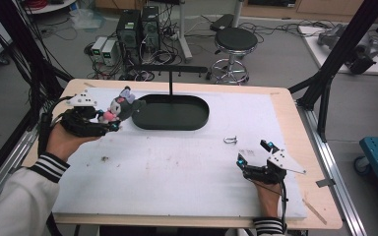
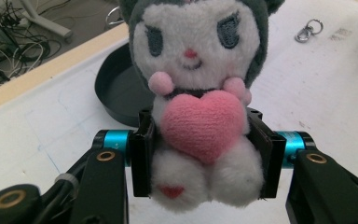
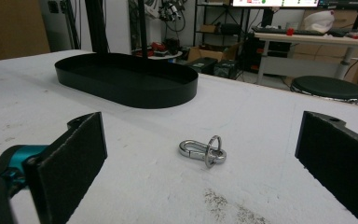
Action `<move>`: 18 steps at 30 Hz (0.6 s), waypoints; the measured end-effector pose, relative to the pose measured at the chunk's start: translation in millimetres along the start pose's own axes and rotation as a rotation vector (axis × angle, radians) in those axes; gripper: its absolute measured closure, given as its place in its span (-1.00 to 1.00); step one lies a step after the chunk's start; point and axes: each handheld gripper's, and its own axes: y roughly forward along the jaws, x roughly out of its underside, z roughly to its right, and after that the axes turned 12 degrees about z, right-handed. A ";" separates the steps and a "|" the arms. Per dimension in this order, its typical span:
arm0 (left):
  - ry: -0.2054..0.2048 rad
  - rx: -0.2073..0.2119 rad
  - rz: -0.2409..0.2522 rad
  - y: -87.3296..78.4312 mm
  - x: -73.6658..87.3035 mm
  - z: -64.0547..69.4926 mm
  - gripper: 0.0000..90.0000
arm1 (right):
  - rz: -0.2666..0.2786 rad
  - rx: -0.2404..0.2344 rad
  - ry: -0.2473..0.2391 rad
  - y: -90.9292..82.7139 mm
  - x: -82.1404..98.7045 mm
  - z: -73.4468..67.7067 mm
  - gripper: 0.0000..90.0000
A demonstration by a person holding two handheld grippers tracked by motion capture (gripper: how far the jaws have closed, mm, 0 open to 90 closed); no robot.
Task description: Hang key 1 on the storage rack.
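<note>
1. The right gripper (image 1: 265, 153) is resting low on the white table (image 1: 177, 172) at the near right, its jaws standing wide apart with nothing between them; in the right gripper view the two black pads (image 3: 70, 163) are framing bare table.
2. Just ahead of those open jaws a small metal clasp (image 3: 203, 150) is lying flat on the table, its long axis running across the gripper's line of sight; in the high view it is sitting up and to the left of that gripper (image 1: 230, 140), so the right hand is by far the nearer one to it.
3. Farther off at the left, the left gripper (image 1: 109, 124) is holding a plush toy (image 2: 200, 93) clear of the table, the jaws clamped on its body from both sides with the pads (image 2: 142, 154) pressing into the fur.
4. The toy is sitting upright, face toward the left gripper's camera, and the black oval tray (image 1: 172, 112) is lying just to its right, long axis across the table, so my guess is that the next move is a short carry sideways.
5. The toy's ears are being cut off by the frame, and its back is hidden.
</note>
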 end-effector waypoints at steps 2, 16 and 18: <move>0.006 -0.006 0.011 1.1 -5.9 -2.9 0.16 | -0.002 -0.001 0.004 -0.2 -0.1 -0.1 -0.97; -0.004 -0.060 -0.005 16.7 -28.5 -19.1 0.16 | -0.004 0.000 0.010 -0.5 0.0 -0.1 -0.97; 0.001 -0.075 -0.004 19.8 -33.5 -21.6 0.16 | -0.002 0.001 0.008 -0.4 -0.1 0.0 -0.97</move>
